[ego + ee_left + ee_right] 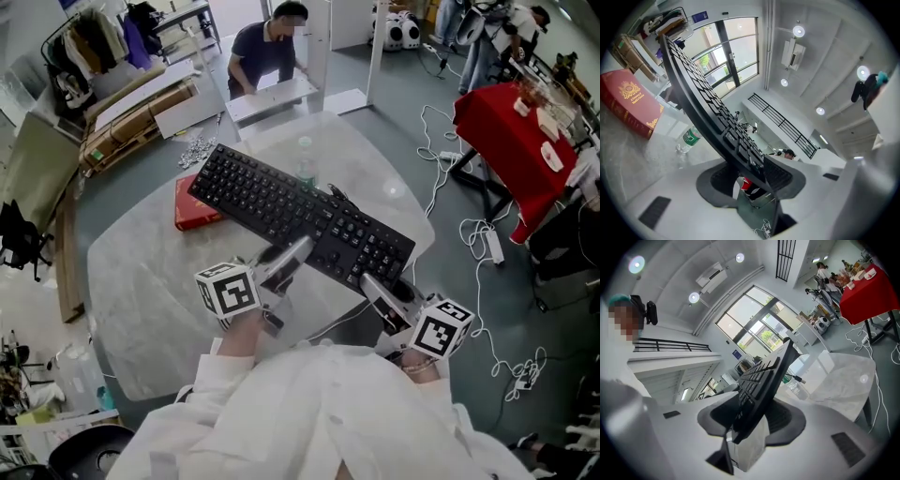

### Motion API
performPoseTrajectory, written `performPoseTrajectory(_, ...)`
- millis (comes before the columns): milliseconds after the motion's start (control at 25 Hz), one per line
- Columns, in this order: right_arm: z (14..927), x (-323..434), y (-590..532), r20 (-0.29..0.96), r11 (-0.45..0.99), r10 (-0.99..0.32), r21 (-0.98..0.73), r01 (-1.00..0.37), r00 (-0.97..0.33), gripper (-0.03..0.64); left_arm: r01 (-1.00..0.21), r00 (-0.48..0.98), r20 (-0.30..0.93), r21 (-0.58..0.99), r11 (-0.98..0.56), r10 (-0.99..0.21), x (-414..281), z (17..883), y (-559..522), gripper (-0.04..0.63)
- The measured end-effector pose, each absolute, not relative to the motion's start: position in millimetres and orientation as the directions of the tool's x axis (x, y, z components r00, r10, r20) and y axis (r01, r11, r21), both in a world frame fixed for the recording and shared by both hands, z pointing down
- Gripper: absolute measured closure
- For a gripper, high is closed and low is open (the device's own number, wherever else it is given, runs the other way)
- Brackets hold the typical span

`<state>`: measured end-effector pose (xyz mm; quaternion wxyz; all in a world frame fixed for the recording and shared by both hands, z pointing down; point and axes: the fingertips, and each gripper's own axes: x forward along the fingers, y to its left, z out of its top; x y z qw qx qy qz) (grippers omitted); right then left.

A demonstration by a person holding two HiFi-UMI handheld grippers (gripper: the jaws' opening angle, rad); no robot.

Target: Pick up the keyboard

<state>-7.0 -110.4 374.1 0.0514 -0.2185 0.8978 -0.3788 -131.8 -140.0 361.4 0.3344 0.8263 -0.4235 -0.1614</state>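
A long black keyboard (300,216) hangs above the pale round table (141,281), held by its near long edge. My left gripper (292,255) is shut on that edge left of the middle, and its pads clamp the keyboard (712,112) in the left gripper view. My right gripper (373,285) is shut on the same edge near the number pad end. In the right gripper view the keyboard (764,380) stands on edge between the two pads. Its cable runs off the far side.
A red book (192,204) lies on the table under the keyboard's left end, with a plastic water bottle (306,161) behind. A person leans at a white bench (272,94) beyond. A red-draped table (511,141) and loose cables (487,244) lie to the right.
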Motion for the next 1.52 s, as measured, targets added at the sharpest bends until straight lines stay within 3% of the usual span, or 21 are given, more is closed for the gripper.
performPoseTrajectory(1520, 364, -11, -106, 0.067, 0.636, -0.450, -0.677, -0.372, -0.891, 0.448, -0.580, 0.606, -0.011, 0.678, -0.452, -0.795, -134, 352, -139, 0.430)
